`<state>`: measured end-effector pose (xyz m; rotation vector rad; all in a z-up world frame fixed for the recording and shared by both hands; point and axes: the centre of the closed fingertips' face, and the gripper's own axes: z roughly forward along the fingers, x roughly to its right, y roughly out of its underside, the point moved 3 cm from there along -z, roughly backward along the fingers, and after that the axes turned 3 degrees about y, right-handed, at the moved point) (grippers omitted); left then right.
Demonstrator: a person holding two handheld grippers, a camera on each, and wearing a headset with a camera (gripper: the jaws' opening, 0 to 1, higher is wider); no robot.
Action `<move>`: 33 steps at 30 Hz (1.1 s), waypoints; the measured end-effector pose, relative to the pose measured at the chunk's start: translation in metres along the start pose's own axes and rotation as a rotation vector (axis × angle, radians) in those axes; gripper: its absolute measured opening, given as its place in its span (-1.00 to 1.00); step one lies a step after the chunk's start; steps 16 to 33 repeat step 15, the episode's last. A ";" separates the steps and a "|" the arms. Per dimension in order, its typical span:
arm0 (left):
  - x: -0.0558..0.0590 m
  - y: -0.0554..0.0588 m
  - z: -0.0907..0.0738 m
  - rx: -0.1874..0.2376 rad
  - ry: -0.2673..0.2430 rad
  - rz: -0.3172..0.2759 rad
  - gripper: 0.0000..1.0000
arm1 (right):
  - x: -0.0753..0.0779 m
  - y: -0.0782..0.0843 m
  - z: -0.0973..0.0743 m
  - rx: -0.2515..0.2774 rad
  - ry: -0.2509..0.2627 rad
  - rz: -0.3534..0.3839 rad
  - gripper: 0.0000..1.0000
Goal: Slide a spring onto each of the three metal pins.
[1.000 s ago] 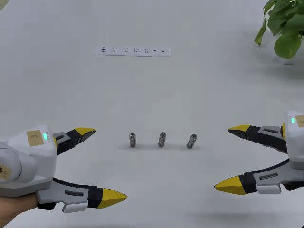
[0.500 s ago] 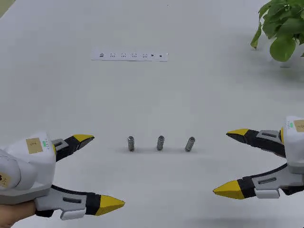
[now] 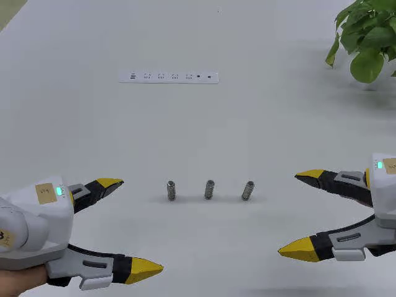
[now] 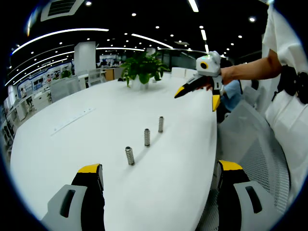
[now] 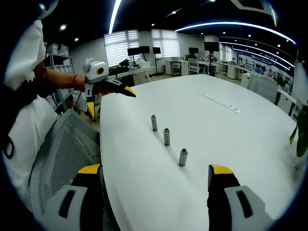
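Three small metal pins stand upright in a row on the white table, each wearing a coiled spring: left spring (image 3: 171,190), middle spring (image 3: 210,189), right spring (image 3: 248,190). The same row appears as springs (image 4: 146,137) in the left gripper view and springs (image 5: 166,137) in the right gripper view. My left gripper (image 3: 133,226) hovers open at the lower left, well clear of the row. My right gripper (image 3: 300,213) hovers open at the lower right, also apart from the row. Nothing lies between either pair of yellow-tipped jaws.
A white power strip (image 3: 168,77) lies flat toward the back of the table. A potted green plant (image 3: 365,37) stands at the far right corner. A mesh office chair (image 5: 57,159) sits by the table's near edge.
The head camera has tilted a little, so everything sits slightly lower in view. Both grippers stay open in about the same places; the springs have not moved.
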<state>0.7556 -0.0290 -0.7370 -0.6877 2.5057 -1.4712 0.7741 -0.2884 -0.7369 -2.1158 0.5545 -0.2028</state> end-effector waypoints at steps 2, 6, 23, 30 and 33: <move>0.000 0.000 0.000 0.001 0.000 0.003 1.00 | 0.000 0.001 0.000 0.000 0.001 -0.001 0.82; 0.001 -0.001 0.000 0.000 0.002 0.004 1.00 | 0.001 0.001 -0.001 0.001 0.000 -0.002 0.82; 0.004 -0.004 0.001 0.002 0.003 0.005 1.00 | -0.003 0.000 0.000 0.001 -0.001 -0.002 0.82; 0.004 -0.004 0.001 0.002 0.003 0.005 1.00 | -0.003 0.000 0.000 0.001 -0.001 -0.002 0.82; 0.004 -0.004 0.001 0.002 0.003 0.005 1.00 | -0.003 0.000 0.000 0.001 -0.001 -0.002 0.82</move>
